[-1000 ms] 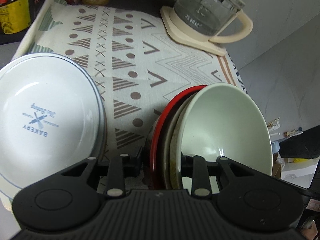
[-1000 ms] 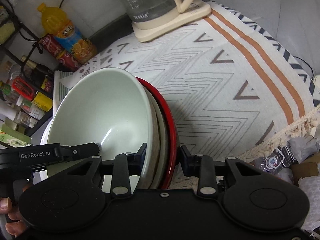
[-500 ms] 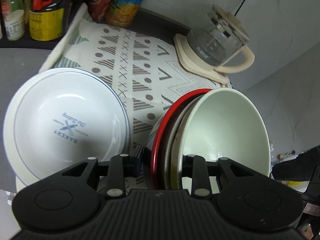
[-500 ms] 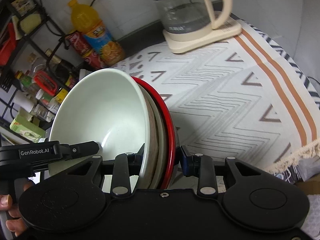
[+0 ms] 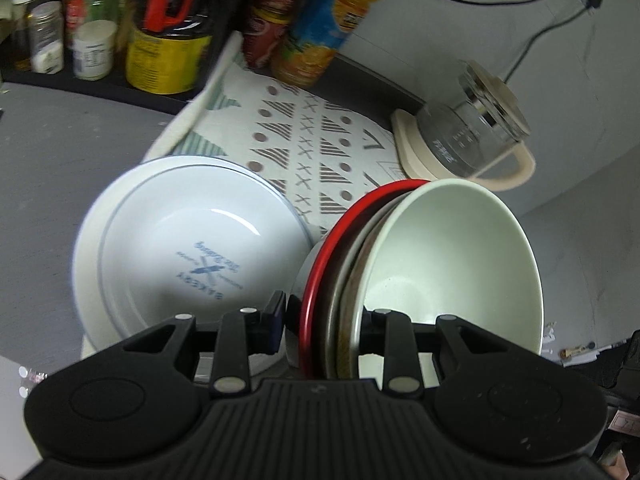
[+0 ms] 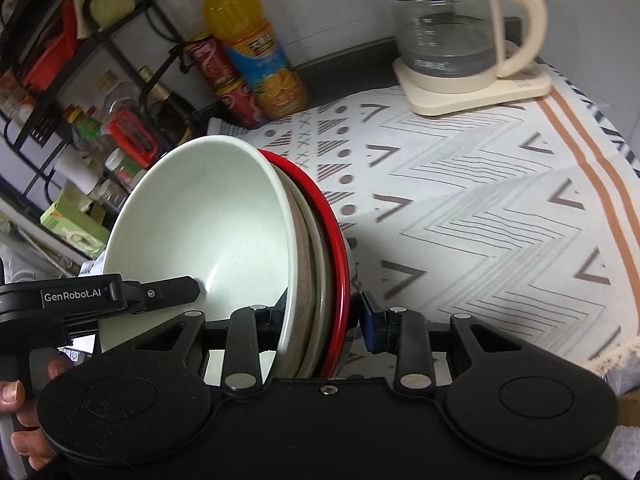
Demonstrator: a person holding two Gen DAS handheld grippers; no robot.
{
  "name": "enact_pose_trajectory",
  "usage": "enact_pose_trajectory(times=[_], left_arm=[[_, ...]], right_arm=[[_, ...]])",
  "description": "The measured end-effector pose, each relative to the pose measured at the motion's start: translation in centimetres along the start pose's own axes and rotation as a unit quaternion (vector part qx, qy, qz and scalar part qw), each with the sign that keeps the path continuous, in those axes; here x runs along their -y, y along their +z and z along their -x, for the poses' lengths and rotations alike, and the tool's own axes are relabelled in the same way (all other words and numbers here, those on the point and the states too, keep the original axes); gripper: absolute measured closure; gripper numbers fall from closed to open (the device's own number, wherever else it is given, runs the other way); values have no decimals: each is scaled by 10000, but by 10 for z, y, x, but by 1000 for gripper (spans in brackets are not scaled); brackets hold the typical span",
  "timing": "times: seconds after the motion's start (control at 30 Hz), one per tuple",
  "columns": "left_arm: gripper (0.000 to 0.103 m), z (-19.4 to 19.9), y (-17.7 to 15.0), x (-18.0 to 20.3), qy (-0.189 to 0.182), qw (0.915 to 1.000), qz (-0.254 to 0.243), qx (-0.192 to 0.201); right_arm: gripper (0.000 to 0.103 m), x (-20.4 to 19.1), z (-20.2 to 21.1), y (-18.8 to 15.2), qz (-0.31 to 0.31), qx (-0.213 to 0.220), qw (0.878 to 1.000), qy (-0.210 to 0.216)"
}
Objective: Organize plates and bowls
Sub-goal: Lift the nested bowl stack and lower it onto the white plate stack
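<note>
A nested stack of bowls stands on edge in the air: a pale green bowl inside, brownish bowls, then a red-rimmed bowl outside. My left gripper is shut on the stack's rim from one side. My right gripper is shut on the same stack from the other side; the left gripper's finger shows there too. A white bowl with blue "BAKERY" print sits on a white plate on the cloth, left of the stack.
A patterned cloth covers the counter. A glass kettle on a cream base stands at the back. An orange juice bottle, a red can and a rack of jars line the back left.
Both grippers have lifted the bowl stack higher and tilted back; more of the back wall, bottles and kettle has come into view. The white bowl has not moved.
</note>
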State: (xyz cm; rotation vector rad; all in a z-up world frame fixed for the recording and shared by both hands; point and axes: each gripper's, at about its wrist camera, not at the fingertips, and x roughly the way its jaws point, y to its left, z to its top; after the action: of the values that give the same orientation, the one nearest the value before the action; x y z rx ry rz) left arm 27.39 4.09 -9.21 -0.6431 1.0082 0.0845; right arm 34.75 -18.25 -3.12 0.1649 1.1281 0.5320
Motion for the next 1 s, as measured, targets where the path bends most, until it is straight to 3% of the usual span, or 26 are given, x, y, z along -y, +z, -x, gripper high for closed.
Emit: enact_pose_trajectory(times=[0.53, 1.0], left_arm=[[73, 9, 14, -48, 435, 9973, 553, 197], [73, -3, 20, -76, 582, 9942, 906, 80]], right_arm=[[71, -43, -41, 10, 656, -368, 9968, 275], [71, -53, -73, 10, 701, -647, 9949, 337]])
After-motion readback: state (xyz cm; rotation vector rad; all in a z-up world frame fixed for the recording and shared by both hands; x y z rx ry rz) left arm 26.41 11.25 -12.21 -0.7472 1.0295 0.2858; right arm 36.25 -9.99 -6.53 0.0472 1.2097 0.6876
